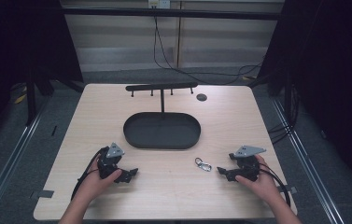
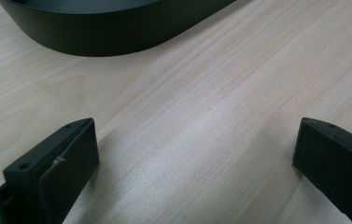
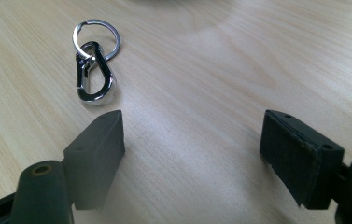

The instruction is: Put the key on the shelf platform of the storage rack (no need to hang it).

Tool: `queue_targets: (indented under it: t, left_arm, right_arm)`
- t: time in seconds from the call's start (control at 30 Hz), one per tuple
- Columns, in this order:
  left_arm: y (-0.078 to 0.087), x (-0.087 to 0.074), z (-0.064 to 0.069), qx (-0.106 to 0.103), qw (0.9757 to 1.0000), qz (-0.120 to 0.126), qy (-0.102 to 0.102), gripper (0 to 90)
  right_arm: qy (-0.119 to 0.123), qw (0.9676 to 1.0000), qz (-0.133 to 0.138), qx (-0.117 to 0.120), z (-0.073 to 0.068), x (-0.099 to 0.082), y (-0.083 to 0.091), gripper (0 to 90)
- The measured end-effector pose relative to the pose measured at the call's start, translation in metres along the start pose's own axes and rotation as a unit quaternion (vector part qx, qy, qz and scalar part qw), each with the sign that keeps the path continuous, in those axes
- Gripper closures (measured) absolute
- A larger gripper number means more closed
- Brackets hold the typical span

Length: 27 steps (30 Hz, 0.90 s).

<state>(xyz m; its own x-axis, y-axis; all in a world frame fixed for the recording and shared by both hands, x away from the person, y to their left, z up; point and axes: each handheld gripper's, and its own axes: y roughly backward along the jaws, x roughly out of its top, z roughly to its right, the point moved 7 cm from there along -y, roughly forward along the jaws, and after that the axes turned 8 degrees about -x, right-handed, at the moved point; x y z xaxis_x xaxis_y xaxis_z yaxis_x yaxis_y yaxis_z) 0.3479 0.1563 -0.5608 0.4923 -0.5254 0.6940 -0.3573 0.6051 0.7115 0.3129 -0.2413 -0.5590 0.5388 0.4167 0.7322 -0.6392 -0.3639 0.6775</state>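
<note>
On the wooden tabletop [image 1: 173,186], a black oval tray [image 1: 162,131] sits at the centre, with a black hook stand [image 1: 161,87] behind it at 12 o'clock. A silver carabiner keyring [image 1: 203,164] lies at 5 o'clock from the tray, between the two grippers. The left gripper [image 1: 129,175] rests near the tray with its jaws wide and empty. The right gripper [image 1: 223,171] also has wide, empty jaws, and the keyring [image 3: 93,63] lies just beyond its jaw tip at 11 o'clock.
</note>
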Motion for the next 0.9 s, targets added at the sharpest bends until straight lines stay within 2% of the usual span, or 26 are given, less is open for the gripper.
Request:
queue_targets:
  t: [0.3, 0.33, 0.37, 0.4, 0.47, 0.5, 0.57, 0.63, 0.7, 0.8, 0.9]
  left_arm:
    - [0.0, 0.0, 0.0, 0.0, 1.0, 0.0, 0.0, 0.0]
    - [0.0, 0.0, 0.0, 0.002, 1.0, 0.0, 0.0, 0.0]
    - [0.0, 0.0, 0.0, 0.001, 1.0, 0.0, 0.0, 0.0]
    - [0.0, 0.0, 0.0, 0.001, 1.0, 0.0, 0.0, 0.0]
    - [0.0, 0.0, 0.0, 0.001, 1.0, 0.0, -0.001, 0.0]
    - [0.0, 0.0, 0.0, 0.001, 1.0, 0.0, -0.001, 0.0]
    - [0.0, 0.0, 0.001, 0.0, 1.0, -0.001, -0.001, 0.0]
    - [0.0, 0.0, 0.001, -0.001, 1.0, -0.001, -0.001, 0.0]
    - [0.0, 0.0, 0.001, -0.001, 1.0, -0.001, -0.001, 0.0]
    - [0.0, 0.0, 0.001, -0.001, 1.0, -0.001, -0.001, 0.0]
    - [0.0, 0.0, 0.001, -0.001, 1.0, -0.001, -0.001, 0.0]
  right_arm:
    - [-0.003, 1.0, -0.002, -0.006, 0.0, 0.0, 0.0, 20.8]
    - [-0.002, 0.9998, -0.02, -0.002, -0.001, 0.0, 0.002, 18.1]
    - [-0.002, 0.9998, -0.02, -0.002, -0.001, 0.0, 0.002, 18.1]
    - [0.01, 0.999, -0.044, 0.002, -0.002, 0.0, 0.003, 14.0]
    - [0.016, 0.9973, -0.072, 0.004, -0.002, 0.0, 0.005, 13.9]
    - [0.016, 0.9973, -0.072, 0.004, -0.002, 0.0, 0.005, 13.9]
    - [0.024, 0.9939, -0.108, -0.002, -0.005, 0.003, 0.007, 13.8]
    - [0.029, 0.9929, -0.115, 0.006, -0.008, 0.005, 0.009, 13.7]
    - [0.024, 0.9929, -0.116, 0.014, -0.01, 0.007, 0.01, 13.5]
    - [0.024, 0.9921, -0.116, 0.042, -0.017, 0.013, 0.015, 13.6]
    - [0.033, 0.991, -0.122, 0.044, -0.021, 0.017, 0.017, 15.0]
